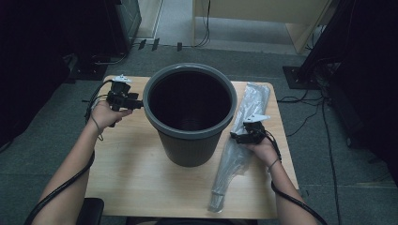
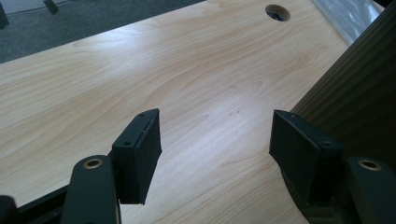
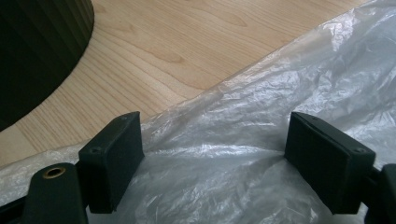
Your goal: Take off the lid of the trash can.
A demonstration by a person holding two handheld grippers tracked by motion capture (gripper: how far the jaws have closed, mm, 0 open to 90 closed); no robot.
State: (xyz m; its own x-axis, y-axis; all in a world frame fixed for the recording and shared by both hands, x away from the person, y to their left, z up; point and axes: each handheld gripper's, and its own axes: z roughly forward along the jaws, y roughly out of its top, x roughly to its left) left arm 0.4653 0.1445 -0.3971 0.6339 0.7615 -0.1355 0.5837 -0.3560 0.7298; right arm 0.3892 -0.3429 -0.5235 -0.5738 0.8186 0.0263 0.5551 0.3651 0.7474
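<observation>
- While it lies folded along the right of the wooden table [image 1: 141, 173], the clear plastic bag [image 1: 239, 136] stretches from upper right to lower centre.
- The right gripper [image 1: 240, 136] hovers over it, jaws spread, nothing pinched.
- The grey waste bin [image 1: 187, 145] stands at centre.
- The left gripper [image 1: 138, 104], released, sits beside the bin's rim.

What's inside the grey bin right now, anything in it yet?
Nothing shows inside the grey bin: the high view shows dark ribbed inner walls, but the bottom is too dark to tell. The plastic bag lies folded on the table beside it, under the open right gripper.
</observation>
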